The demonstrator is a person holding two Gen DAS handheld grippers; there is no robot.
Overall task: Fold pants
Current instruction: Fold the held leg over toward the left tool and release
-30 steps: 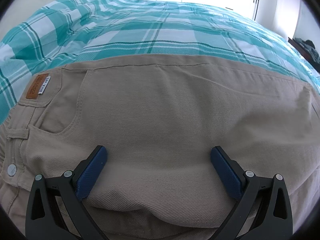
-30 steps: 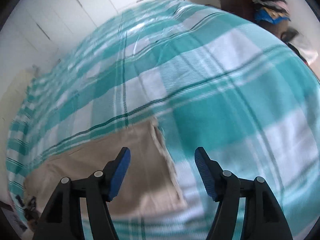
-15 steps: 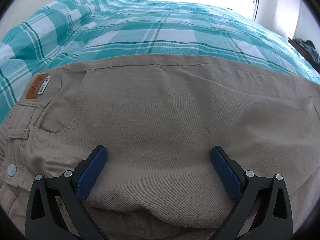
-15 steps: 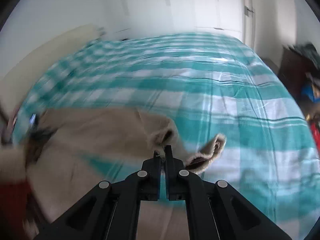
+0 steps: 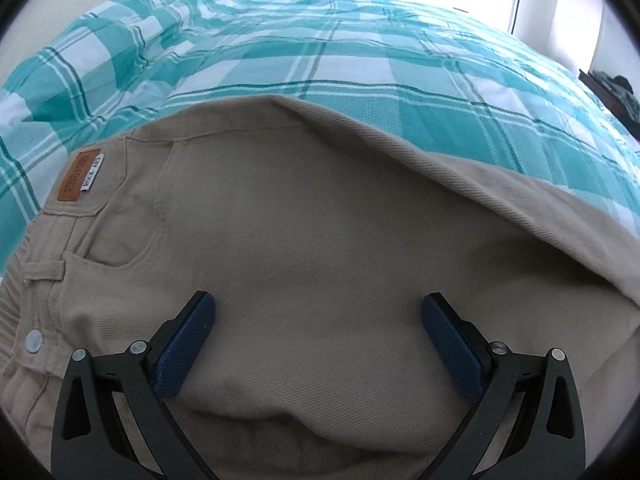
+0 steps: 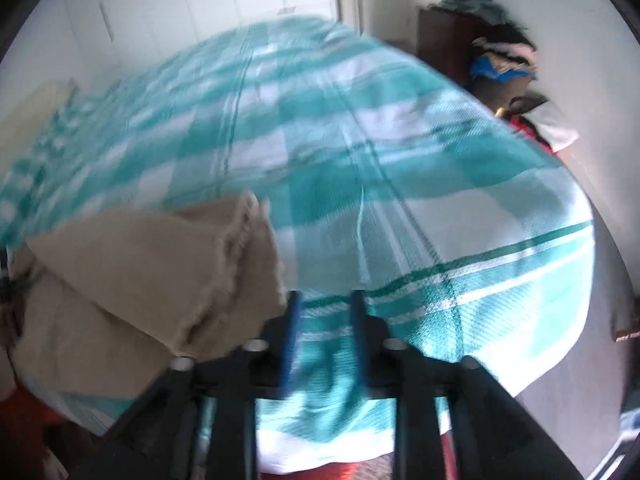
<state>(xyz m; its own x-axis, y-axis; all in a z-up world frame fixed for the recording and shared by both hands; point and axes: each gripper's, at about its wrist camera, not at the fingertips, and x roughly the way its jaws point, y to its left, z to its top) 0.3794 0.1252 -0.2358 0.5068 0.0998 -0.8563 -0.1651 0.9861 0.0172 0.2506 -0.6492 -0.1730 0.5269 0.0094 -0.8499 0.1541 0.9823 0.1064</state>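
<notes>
Beige pants (image 5: 304,240) lie on the teal plaid bed cover (image 5: 360,60), waistband at the left with a brown label (image 5: 78,176) and a metal button (image 5: 33,340). A leg is folded over them from the right (image 5: 500,192). My left gripper (image 5: 318,336) is open, fingers resting low over the pants' middle. In the right wrist view the folded leg end with its frayed hem (image 6: 240,248) lies left of my right gripper (image 6: 325,312), which is partly open and holds nothing above the bed cover (image 6: 440,200). That view is blurred.
A dark dresser piled with clothes (image 6: 496,56) stands by the wall right of the bed. White closet doors (image 6: 240,0) are behind the bed. The bed's edge (image 6: 560,340) drops off at the right. Something red (image 6: 24,432) shows at the lower left.
My right gripper shut on the leg hem, carried it over towards the waist, then let go and opened a little. The leg now lies folded over the pants. My left gripper has not moved.
</notes>
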